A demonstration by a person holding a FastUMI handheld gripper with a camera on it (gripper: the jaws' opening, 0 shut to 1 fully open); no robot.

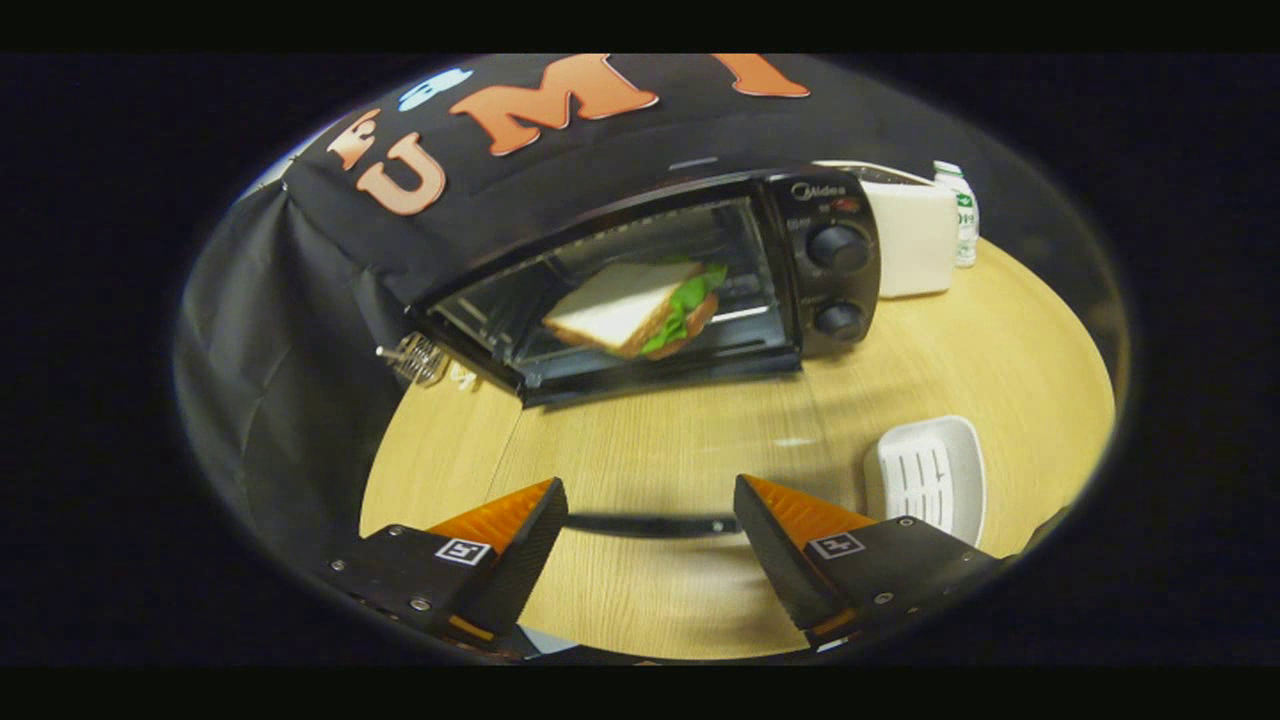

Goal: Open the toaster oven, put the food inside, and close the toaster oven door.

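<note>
Nearest the lens in the gripper view, my gripper (650, 525) hangs over the pale wood-grain round table (680, 440) with its two fingers spread wide and nothing between them; a dark thin bar-like shape lies on the wood in the gap, and I cannot tell what it is. Just beyond the right finger sits a white ribbed plastic tray (925, 475), bare of food. Well ahead stands the black toaster oven (640, 290) with two round knobs (838, 245), and the triangular sandwich of white bread with green lettuce (640, 305) shows inside its chamber. I judge the door is down and open, though its glass is hard to make out against the table. Beside the oven stand a white boxy appliance (915, 240) and a small white bottle with a green label (962, 215).

What I fear: closing remains, and if I come in too low I may scrape the table or miss the door's edge. Pushing hard could slide the whole oven back into the cloth wall. A snapped door might jolt the sandwich off its rack.
</note>
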